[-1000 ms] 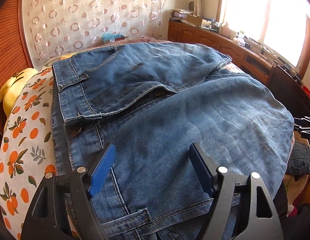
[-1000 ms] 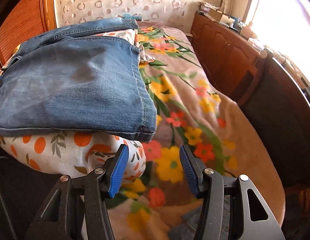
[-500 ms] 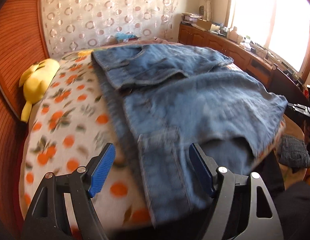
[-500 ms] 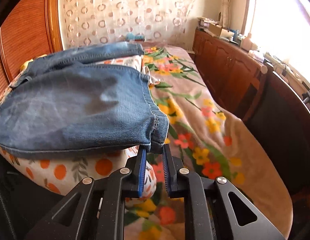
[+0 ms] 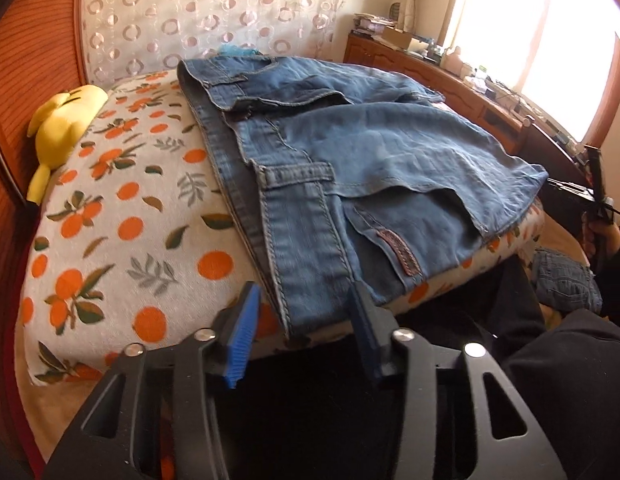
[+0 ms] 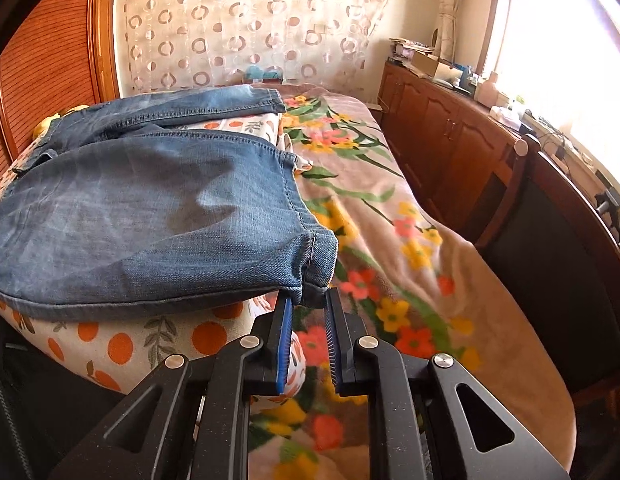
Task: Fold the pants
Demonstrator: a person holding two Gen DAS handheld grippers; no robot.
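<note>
Blue jeans [image 5: 350, 152] lie folded across an orange-print cushion [image 5: 121, 232] on the bed. My left gripper [image 5: 305, 312] is open, its blue pads on either side of the jeans' waistband edge at the cushion's near rim, touching nothing. In the right wrist view the jeans' leg [image 6: 149, 216] lies flat on the cushion, with the hem corner [image 6: 314, 264] hanging over the edge. My right gripper [image 6: 307, 300] is nearly closed, with the hem corner between its fingertips.
A yellow plush toy [image 5: 61, 120] lies at the cushion's far left by the wooden headboard. A floral blanket [image 6: 390, 240] covers the bed to the right. A wooden cabinet [image 6: 442, 128] and a dark chair [image 6: 558, 248] stand under the window.
My left gripper pulled back from over the jeans to the cushion's near edge, staying open. My right gripper closed from wide open onto the hem corner and lifted it slightly.
</note>
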